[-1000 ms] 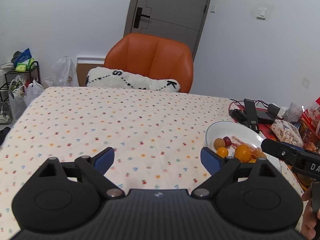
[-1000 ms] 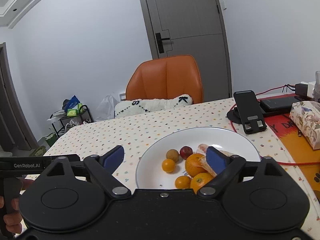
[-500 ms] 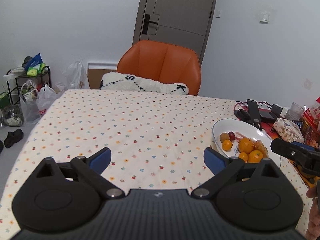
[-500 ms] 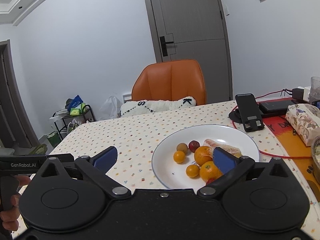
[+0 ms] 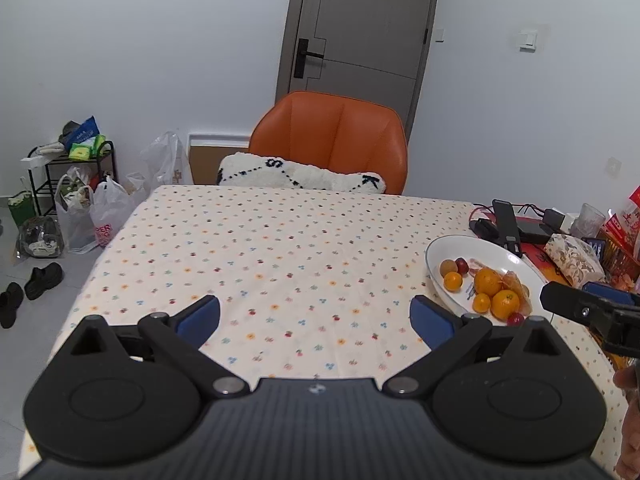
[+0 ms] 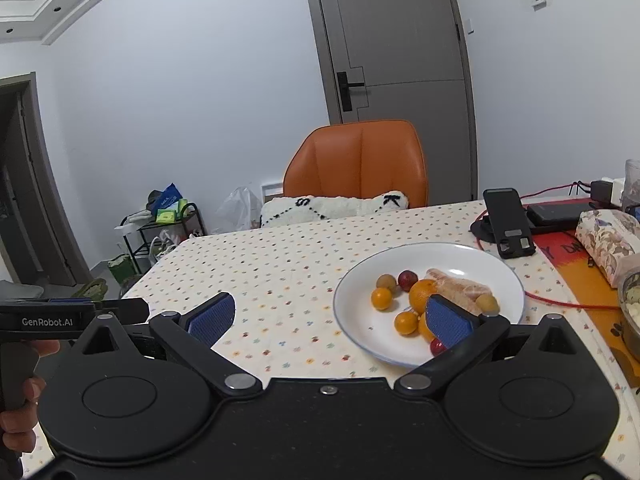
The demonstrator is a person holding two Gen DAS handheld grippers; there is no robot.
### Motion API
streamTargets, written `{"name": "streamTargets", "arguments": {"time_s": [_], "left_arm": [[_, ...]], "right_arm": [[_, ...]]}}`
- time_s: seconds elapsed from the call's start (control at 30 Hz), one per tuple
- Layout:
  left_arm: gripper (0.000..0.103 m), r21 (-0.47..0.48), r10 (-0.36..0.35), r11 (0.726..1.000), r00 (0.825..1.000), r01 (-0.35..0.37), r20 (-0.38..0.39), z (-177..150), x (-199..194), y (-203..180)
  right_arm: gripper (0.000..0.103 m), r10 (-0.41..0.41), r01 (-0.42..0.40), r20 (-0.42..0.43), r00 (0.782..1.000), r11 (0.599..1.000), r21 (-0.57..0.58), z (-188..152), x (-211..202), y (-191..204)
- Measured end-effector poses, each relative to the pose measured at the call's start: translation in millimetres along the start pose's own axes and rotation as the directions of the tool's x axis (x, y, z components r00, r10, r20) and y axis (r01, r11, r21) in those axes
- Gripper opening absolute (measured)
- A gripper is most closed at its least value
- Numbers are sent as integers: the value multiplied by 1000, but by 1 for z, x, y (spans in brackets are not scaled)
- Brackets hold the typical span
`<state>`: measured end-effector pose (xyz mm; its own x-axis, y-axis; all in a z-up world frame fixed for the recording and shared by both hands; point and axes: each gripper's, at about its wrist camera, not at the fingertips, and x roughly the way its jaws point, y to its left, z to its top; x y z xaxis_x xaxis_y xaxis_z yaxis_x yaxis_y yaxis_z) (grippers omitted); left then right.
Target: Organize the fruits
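A white plate on the dotted tablecloth holds several fruits: oranges, small tangerines, a brown kiwi-like fruit, red plums and peeled segments. My right gripper hovers open above the table's near side, its right pad over the plate's front. My left gripper is open over bare cloth, left of the plate. In the left wrist view the right gripper's body shows at the right edge. Neither holds anything.
An orange chair with a white cushion stands at the far side. Right of the plate lie a phone stand, red cables, a patterned tissue pack and a metal bowl. Bags and a rack sit on the floor, left.
Both grippers have pulled back and risen, so the plate and table look farther away. The fruits have not moved; both stay open.
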<state>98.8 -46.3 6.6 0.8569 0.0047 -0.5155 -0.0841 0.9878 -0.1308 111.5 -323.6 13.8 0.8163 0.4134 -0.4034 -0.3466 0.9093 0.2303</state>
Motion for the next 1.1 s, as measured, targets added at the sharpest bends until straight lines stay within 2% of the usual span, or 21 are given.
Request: {"name": "streamTargets", "arguments": {"time_s": [0.5, 0.73, 1.1], "left_arm": [[101, 21, 46, 999, 999, -47, 24, -8, -44, 11], [101, 48, 64, 997, 998, -65, 28, -12, -63, 15], [101, 23, 84, 996, 996, -85, 40, -22, -89, 34]], "right_arm": [[103, 54, -52, -42, 998, 998, 34, -4, -20, 17], [103, 67, -67, -32, 997, 998, 20, -6, -33, 27], [103, 94, -92, -59, 994, 995, 35, -13, -43, 38]]}}
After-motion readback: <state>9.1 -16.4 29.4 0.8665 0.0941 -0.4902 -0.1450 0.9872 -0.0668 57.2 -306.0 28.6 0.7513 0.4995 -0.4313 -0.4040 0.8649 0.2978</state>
